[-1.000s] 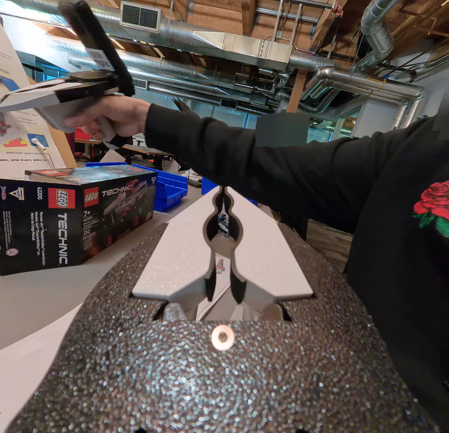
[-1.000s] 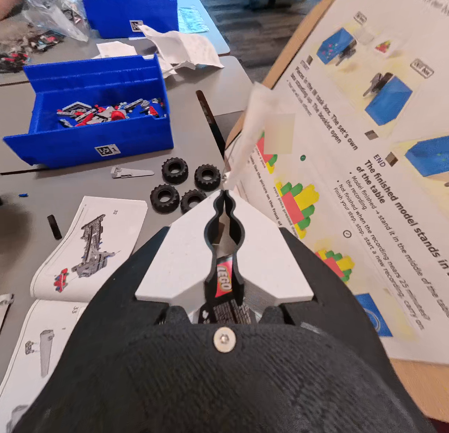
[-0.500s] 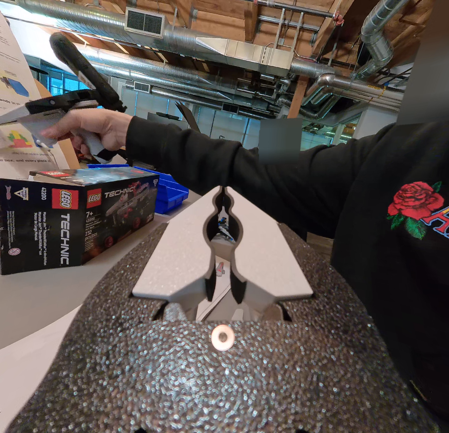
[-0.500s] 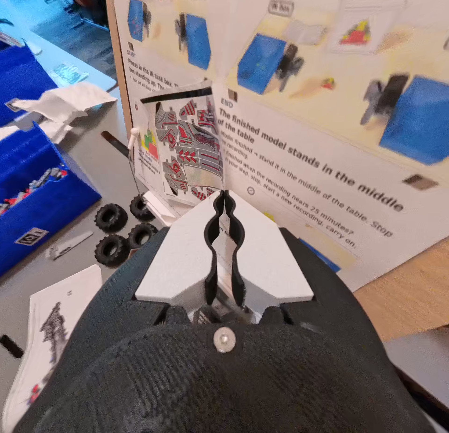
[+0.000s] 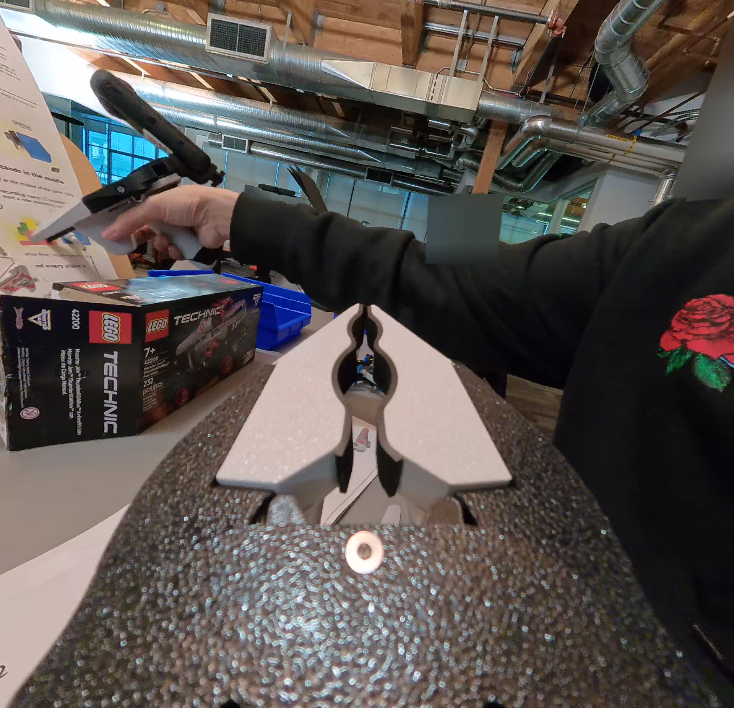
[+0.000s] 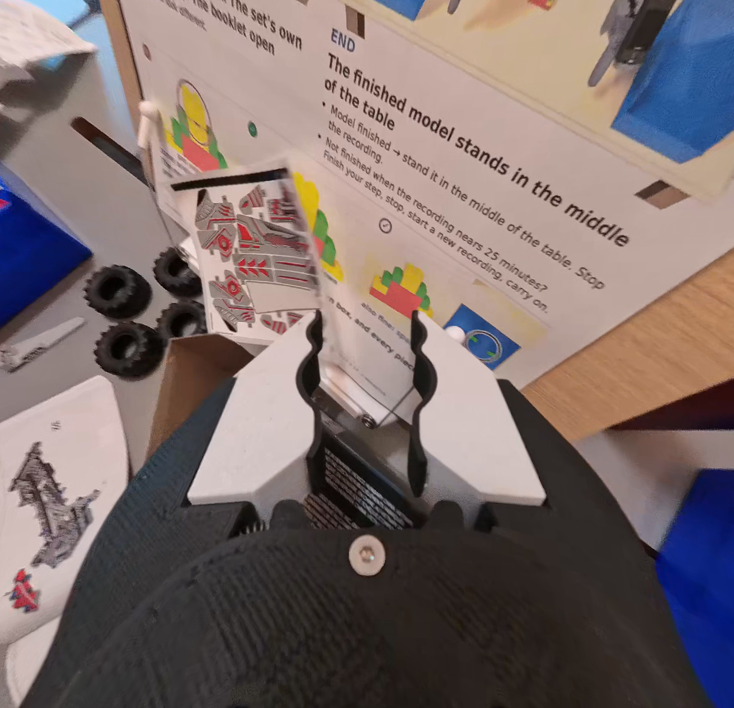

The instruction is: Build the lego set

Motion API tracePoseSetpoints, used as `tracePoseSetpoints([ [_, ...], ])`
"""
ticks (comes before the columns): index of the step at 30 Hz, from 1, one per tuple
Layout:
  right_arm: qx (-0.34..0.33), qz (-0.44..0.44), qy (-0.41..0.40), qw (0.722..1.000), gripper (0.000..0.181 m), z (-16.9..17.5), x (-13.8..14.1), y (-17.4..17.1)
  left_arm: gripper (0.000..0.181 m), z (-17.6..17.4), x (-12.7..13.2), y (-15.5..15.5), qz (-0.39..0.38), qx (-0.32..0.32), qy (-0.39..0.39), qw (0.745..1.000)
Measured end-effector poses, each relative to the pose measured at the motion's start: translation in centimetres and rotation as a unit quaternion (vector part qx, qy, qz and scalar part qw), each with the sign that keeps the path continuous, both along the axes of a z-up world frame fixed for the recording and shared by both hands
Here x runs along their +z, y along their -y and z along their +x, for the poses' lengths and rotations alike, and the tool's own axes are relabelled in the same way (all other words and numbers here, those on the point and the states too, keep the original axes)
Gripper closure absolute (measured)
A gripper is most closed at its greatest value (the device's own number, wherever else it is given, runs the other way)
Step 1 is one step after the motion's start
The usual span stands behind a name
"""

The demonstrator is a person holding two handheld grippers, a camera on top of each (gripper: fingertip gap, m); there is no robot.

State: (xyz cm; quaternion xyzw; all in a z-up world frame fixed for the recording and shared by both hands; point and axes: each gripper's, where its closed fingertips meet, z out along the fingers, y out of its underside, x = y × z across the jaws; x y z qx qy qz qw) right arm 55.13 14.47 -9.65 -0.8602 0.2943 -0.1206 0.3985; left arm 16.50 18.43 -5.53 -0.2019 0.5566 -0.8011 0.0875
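Four loose black tyres (image 6: 119, 291) lay on the table beside the instruction board (image 6: 496, 172), with no assembled model visible, so the build was judged to be at an early stage: sorting was under way and nearly all assembly remained. An open booklet (image 6: 51, 502) lay in front of the tyres, further from the board, and the set's box (image 5: 131, 355) stood at the foot of the board. The sticker sheet (image 6: 258, 251) stood propped against the board, just beyond the right gripper (image 6: 363, 323). Half a second earlier that gripper's fingers had been pressed together at the sheet's lower edge; they now stood apart, with the sheet released against the board. The left gripper (image 5: 364, 311) stayed closed, holding nothing visible, well back from the board.
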Motion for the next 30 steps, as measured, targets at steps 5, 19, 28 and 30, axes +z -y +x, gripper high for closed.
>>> tracePoseSetpoints([
  [5, -0.002, -0.039, 0.042, 0.998, 0.133, -0.9, 0.9, 1.1, 0.181, 0.1, 0.0, -0.1, -0.003, 0.003, -0.002, 1.000],
  [19, 0.171, 0.122, 0.054, 0.976, 0.114, -26.0, 8.6, -1.2, 0.181, 0.2, 0.5, 0.0, 0.100, 0.129, 0.125, 0.979],
  [28, 0.111, 0.440, -0.138, 0.881, 0.125, -39.1, 5.1, 3.2, 0.181, -0.5, -0.6, 3.3, 0.319, 0.284, 0.350, 0.834],
  [30, 0.085, 0.462, -0.177, 0.865, 0.127, -39.7, 3.3, 4.0, 0.181, -1.3, -0.5, 4.4, 0.364, 0.313, 0.419, 0.771],
])
